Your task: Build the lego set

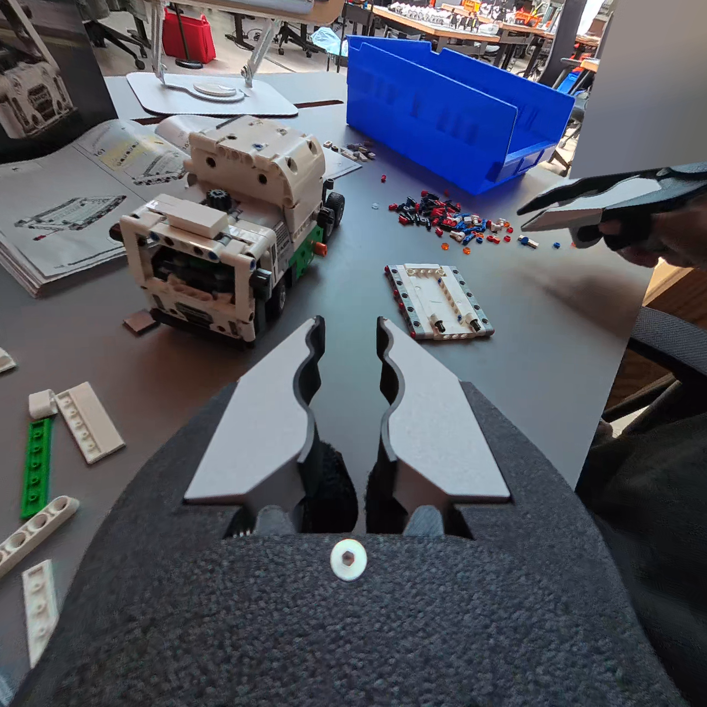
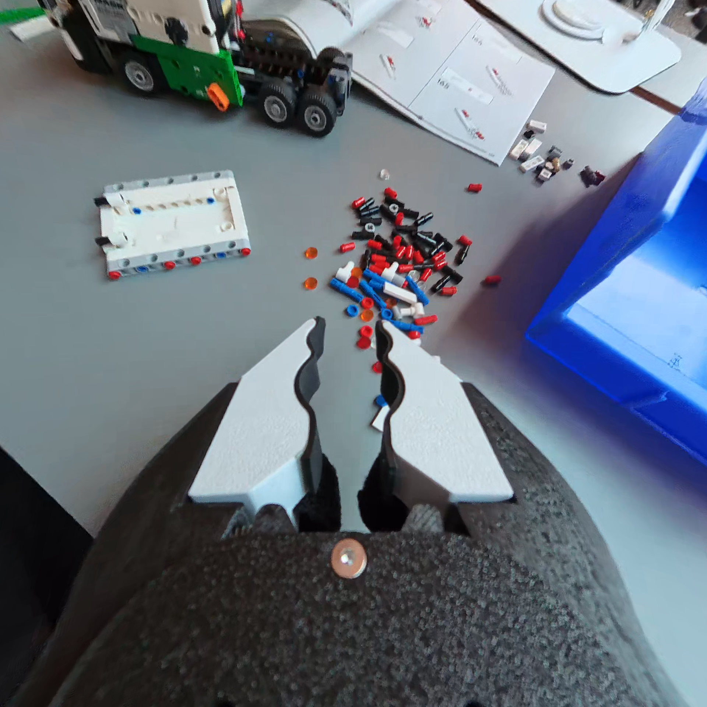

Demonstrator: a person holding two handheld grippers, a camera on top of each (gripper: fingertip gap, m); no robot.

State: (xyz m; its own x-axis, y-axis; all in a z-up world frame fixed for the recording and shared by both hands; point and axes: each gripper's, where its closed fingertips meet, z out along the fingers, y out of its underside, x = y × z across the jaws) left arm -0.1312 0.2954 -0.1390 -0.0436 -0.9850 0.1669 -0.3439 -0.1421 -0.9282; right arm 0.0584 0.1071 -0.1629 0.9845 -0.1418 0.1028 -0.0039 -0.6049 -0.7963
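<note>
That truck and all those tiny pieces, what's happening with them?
Someone is building a lego truck using a hand-held gripper in each hand. Right now both are open and holding nothing. The right hand-held gripper hovers over the pile of small pins, while the left hand-held gripper points between the truck and a flat white panel.

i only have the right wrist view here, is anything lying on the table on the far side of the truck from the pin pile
Observer: Yes. The left wrist view shows loose flat parts beyond the truck: a green plate and a white plate beside it.
Operator: what does the truck front look like
Observer: A white frame with a dark opening; a small brown tile lies on the table by its lower corner.
Operator: where's the left gripper
Observer: The left gripper hovers over bare table between the truck and the grey and white panel, jaws apart, nothing between them.
</note>
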